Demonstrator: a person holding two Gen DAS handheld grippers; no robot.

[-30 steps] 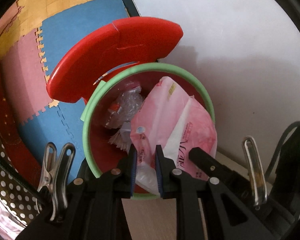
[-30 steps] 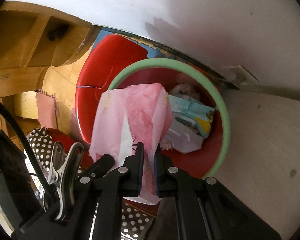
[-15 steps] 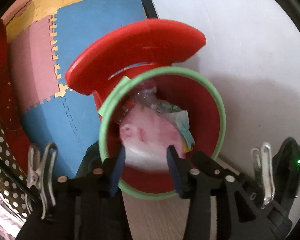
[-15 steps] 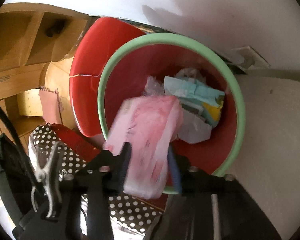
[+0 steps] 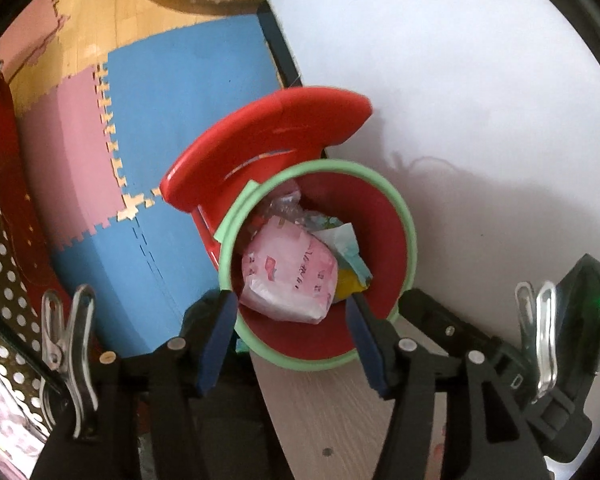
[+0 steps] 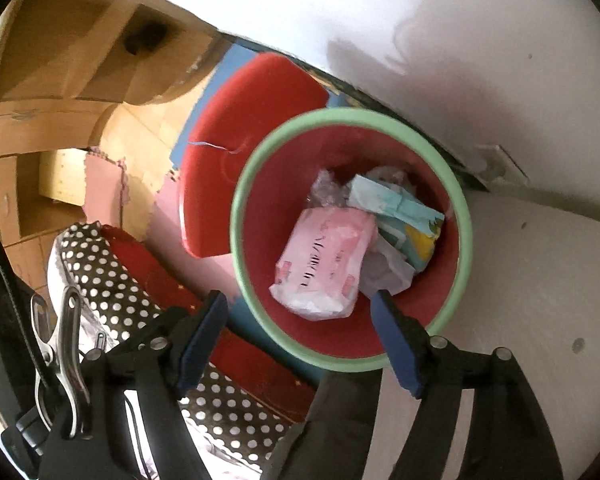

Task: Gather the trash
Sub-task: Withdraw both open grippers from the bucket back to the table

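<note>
Fingers of the left gripper (image 5: 290,316) are spreading, with nothing pinched between them; in the left wrist view they frame the lower rim of the red bin (image 5: 396,216) at frame centre. A second ago these fingers were pressed on the pink packet (image 5: 290,276); that packet now lies loose inside the bin on top of other waste, so this item counts as collected. Items beneath the packet are only partly visible, and the bin floor is hidden

Right wrist view: fingers of the right gripper (image 6: 300,326) are likewise spreading wide and empty, where a second ago they pinched the same packet. It rests in the bin at frame centre, beside a pale blue wrapper (image 6: 396,210). The bin's green rim is blurred. The pale bench (image 6: 540,280) at right carries no trash that can be made out, and whether more remains elsewhere cannot be told
</note>
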